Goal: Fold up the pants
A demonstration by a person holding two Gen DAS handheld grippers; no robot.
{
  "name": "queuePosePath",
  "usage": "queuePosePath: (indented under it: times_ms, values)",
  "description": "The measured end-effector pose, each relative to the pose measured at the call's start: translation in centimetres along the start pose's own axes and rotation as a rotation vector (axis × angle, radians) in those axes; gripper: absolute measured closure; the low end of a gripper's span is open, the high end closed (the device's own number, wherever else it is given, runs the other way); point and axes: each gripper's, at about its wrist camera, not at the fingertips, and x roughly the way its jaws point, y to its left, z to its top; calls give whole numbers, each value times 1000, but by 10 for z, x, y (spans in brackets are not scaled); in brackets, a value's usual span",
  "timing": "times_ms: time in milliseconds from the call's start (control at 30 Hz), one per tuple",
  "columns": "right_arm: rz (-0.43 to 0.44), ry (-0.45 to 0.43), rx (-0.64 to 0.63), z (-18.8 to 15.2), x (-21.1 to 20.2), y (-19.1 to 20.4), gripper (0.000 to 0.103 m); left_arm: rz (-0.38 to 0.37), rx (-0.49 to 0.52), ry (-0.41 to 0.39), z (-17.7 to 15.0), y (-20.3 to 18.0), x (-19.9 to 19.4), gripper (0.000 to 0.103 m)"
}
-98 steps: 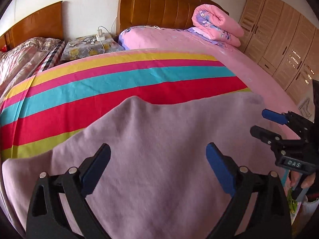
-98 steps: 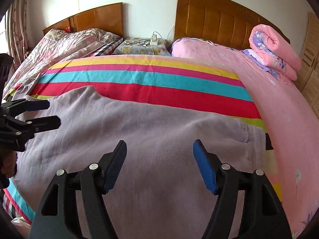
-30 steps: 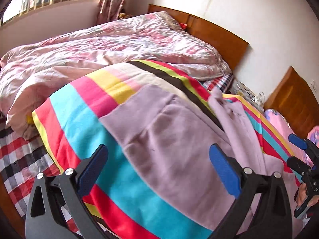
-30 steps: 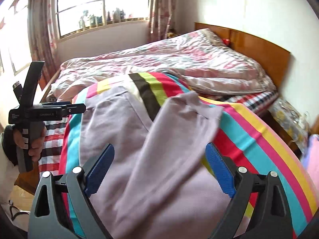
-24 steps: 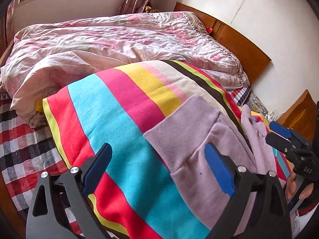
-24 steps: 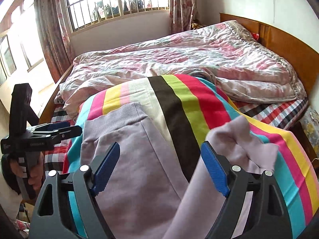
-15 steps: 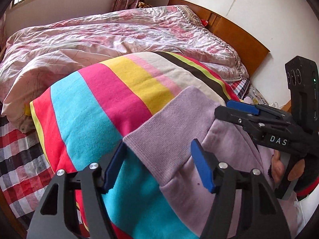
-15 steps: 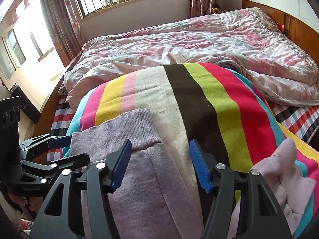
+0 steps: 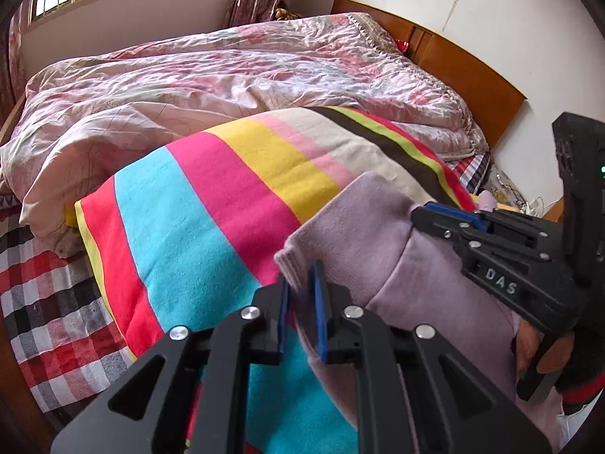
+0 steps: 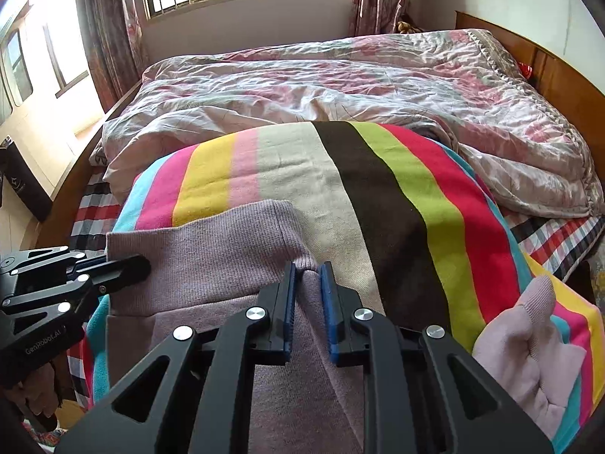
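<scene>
Both of your grippers now pinch down on the ribbed cuff end of the lilac pants (image 10: 211,257), which lie across the striped blanket (image 10: 397,204) on the near bed. Your left gripper (image 9: 300,302) has its jaws closing on the cuff's left corner, with the knit edge bunched between the blue pads (image 9: 320,314). Your right gripper (image 10: 306,295) has its jaws closing on the opposite corner, where a ridge of fabric rises between its pads (image 10: 328,302). The pads press cloth on both sides, so both corners look secured.

That suggests the grasp step is nearly done, and the leg end can next be lifted and carried over for a fold.

A second ago both sets of jaws stood wide apart and hung short of the cuff; since then you have brought them forward and down to its corners, the right one travelling further. A few seconds back you faced the other bed and the pants lay flat. The crumpled floral quilt (image 9: 227,68) behind is untouched.
</scene>
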Motion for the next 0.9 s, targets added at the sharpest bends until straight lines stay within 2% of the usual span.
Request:
queuePosePath:
  times_ms: [33, 67, 100, 200, 233, 300, 367, 433, 533, 600, 733, 833, 900]
  values:
    - [27, 7, 40, 0, -7, -6, 70, 28, -8, -13, -2, 1, -3, 67]
    - [50, -6, 73, -1, -21, -12, 50, 61, -17, -31, -2, 1, -10, 39]
    - [49, -44, 87, -3, -41, -19, 42, 78, -22, -68, -3, 2, -19, 23]
    - [-24, -136, 97, -21, -113, -40, 42, 88, 24, -158, -3, -15, -49, 19]
    - [-72, -160, 109, -35, -138, -49, 42, 67, 49, -170, -4, -26, -58, 17]
    - [-148, -183, 149, -71, -182, -67, 39, -1, 104, -179, -9, -54, -69, 7]
    - [-228, -183, 206, -118, -218, -83, 38, -81, 180, -162, -18, -90, -73, 6]
    - [-313, -148, 278, -171, -245, -94, 37, -156, 271, -138, -28, -132, -72, 3]
    - [-458, -86, 359, -252, -272, -98, 37, -204, 409, -80, -41, -195, -60, 2]
    - [-510, -69, 454, -301, -285, -101, 37, -233, 489, -55, -45, -236, -47, 2]
    - [-514, -93, 632, -374, -304, -101, 37, -214, 567, 30, -42, -311, -10, 2]
    - [-515, -108, 679, -397, -306, -99, 37, -131, 618, 118, -43, -356, 28, 3]
    - [-501, -135, 684, -399, -308, -98, 37, -78, 655, 138, -46, -376, 48, 4]
